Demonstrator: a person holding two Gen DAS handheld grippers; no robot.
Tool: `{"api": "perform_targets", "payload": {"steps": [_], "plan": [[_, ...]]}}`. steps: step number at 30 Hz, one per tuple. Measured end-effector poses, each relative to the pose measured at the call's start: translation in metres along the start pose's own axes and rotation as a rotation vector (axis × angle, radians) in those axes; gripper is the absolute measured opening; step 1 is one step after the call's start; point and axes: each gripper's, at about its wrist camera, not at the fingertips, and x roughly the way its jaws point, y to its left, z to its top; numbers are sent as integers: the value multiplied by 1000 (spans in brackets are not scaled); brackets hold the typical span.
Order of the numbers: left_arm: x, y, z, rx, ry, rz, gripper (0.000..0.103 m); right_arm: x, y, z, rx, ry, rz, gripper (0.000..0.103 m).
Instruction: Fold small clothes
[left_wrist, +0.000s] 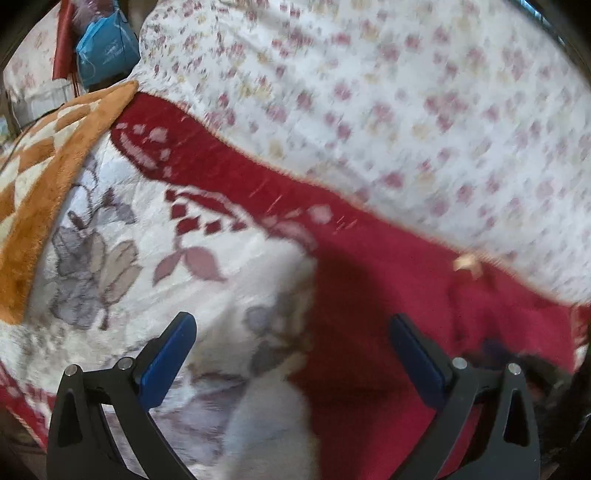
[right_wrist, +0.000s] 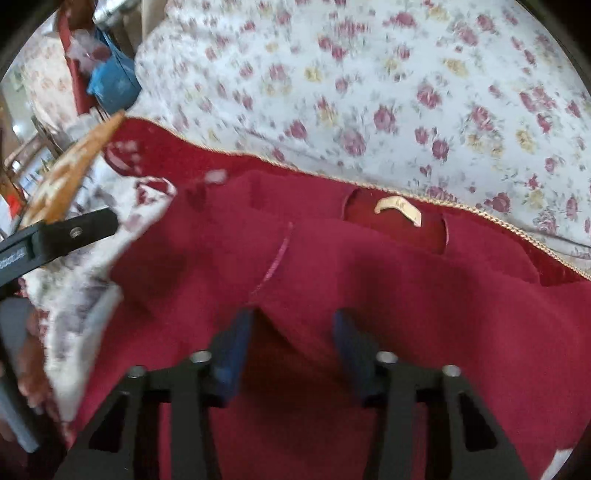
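The red garment (right_wrist: 369, 266) lies spread on the bed, on a blanket (left_wrist: 122, 236) patterned white with grey flowers and a dark red border, and its collar with a pale label (right_wrist: 399, 210) sits at the far side, close under the blanket's braided edge (right_wrist: 517, 225). Beyond that edge a floral quilt (right_wrist: 369, 81) rises and fills the whole far and right side, so there is little room that way. To the far left an orange checked throw (left_wrist: 33, 177) overlaps the blanket, with a blue bag (left_wrist: 107, 48) behind it. In the left wrist view the garment's left edge runs down the middle of the frame, red cloth to the right and bare blanket to the left, which is the open ground. The left hand-held gripper (left_wrist: 291, 350) is spread wide and holds nothing; the garment's edge lies below the gap between its fingers, and I cannot tell whether it touches the cloth (the frame is blurred). The right hand-held gripper (right_wrist: 291, 339) stands partly open over the near middle of the garment, where a pale seam (right_wrist: 273, 262) runs down to a fold between its blue pads (right_wrist: 232, 354); nothing is pinched between them, and contact with the cloth cannot be judged.
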Motion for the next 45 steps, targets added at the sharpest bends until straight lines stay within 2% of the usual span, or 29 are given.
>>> {"api": "perform_targets", "payload": {"steps": [1, 3, 6, 9, 11, 12, 14, 16, 18, 20, 22, 25, 27, 29, 31, 33, 34, 35, 36, 39, 42, 45], "plan": [[6, 2, -2, 9, 25, 29, 103, -1, -2, 1, 0, 0, 2, 27], [10, 6, -3, 0, 47, 43, 103, -10, -12, 3, 44, -4, 25, 9], [5, 16, -2, -40, 48, 34, 103, -32, -16, 10, 117, -47, 107, 9], [-8, 23, 3, -85, 10, -15, 103, -41, 7, 20, 104, -83, 195, 9], [-14, 28, 6, -128, -22, -77, 103, -37, 26, 26, 78, -88, 227, 9], [-17, 32, 8, -156, -38, -133, 103, -31, 38, 28, 60, -85, 239, 10], [-18, 33, 11, -181, -40, -188, 103, -13, 54, 28, 44, -44, 239, 16], [-17, 30, 13, -174, -36, -203, 103, -4, 52, 21, 76, 10, 269, 46], [-17, 23, 12, -153, -31, -211, 103, -14, 40, 11, 101, 1, 273, 48], [-17, 15, 11, -120, -28, -221, 103, -34, 21, 1, 118, -22, 236, 54], [-19, 5, 9, -84, -31, -219, 103, -56, -2, -11, 153, -49, 218, 66], [-20, -14, 5, -12, -40, -223, 98, -85, -36, -31, 205, -64, 176, 68], [-20, -27, 2, 34, -38, -224, 91, -98, -52, -41, 228, -73, 152, 68], [-16, -43, -2, 99, -29, -207, 89, -112, -68, -53, 243, -84, 107, 68], [-4, -59, -7, 164, 10, -175, 78, -122, -80, -61, 257, -99, 70, 68], [7, -66, -12, 191, 44, -167, 40, -136, -101, -71, 292, -118, 39, 69], [13, -68, -14, 198, 60, -175, 30, -138, -107, -71, 309, -123, 27, 72], [15, -67, -14, 193, 67, -194, 14, -143, -118, -75, 338, -131, 2, 74], [14, -66, -13, 183, 68, -205, 13, -146, -134, -78, 381, -137, -39, 76], [1, -51, -3, 129, 31, -260, 5, -149, -166, -82, 478, -144, -88, 78], [-3, -40, 4, 116, -2, -201, 5, -139, -190, -79, 547, -133, -89, 85], [7, -35, 2, 83, 43, -191, 5, -120, -204, -67, 589, -100, -95, 85]]}}
